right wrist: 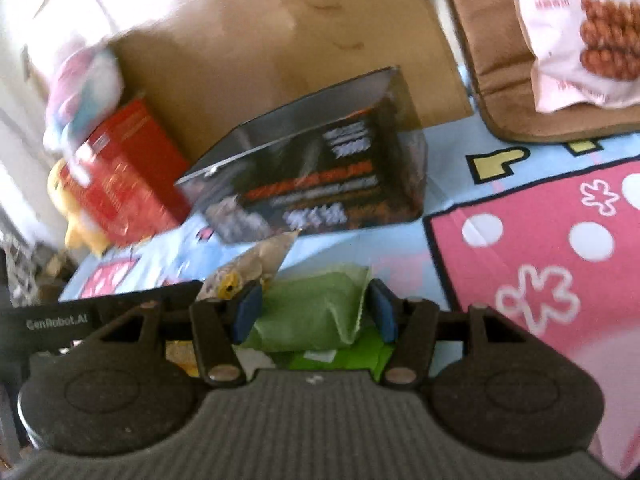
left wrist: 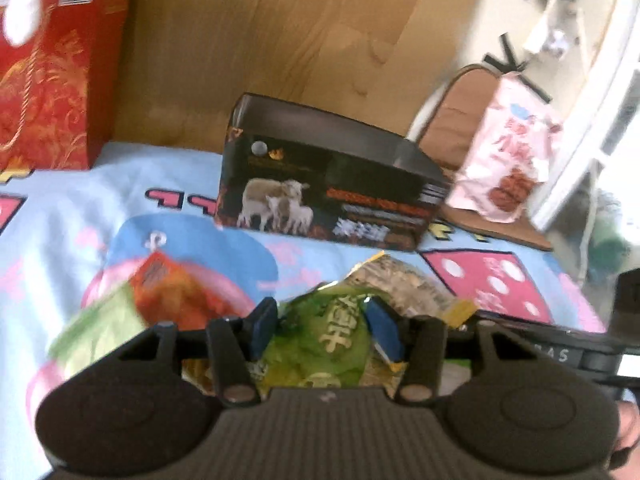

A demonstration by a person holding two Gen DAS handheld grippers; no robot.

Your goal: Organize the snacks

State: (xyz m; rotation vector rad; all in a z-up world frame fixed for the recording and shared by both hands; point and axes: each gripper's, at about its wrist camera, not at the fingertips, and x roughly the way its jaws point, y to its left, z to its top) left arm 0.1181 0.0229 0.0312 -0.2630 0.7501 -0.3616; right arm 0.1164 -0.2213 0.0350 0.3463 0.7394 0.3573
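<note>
My left gripper [left wrist: 326, 330] is shut on a green snack packet [left wrist: 332, 344], its blue pads pressing the packet's sides. A seed packet with yellow corners [left wrist: 404, 284] lies just behind it. An orange and green snack bag [left wrist: 160, 300] lies to the left on the sheet. My right gripper [right wrist: 316, 312] has its blue pads on both sides of a plain green packet [right wrist: 316, 312] and is shut on it. The seed packet [right wrist: 256, 264] shows just left of it. A black box with sheep pictures [left wrist: 332, 184] stands behind, also in the right wrist view [right wrist: 316, 180].
A red gift box [left wrist: 56, 76] stands at the far left, red also in the right view [right wrist: 124, 176]. A pink snack bag [left wrist: 508, 152] leans on a brown cushion [left wrist: 452, 120] at the right. A large cardboard box [left wrist: 280, 40] stands behind. All rests on a light blue cartoon sheet [left wrist: 80, 208].
</note>
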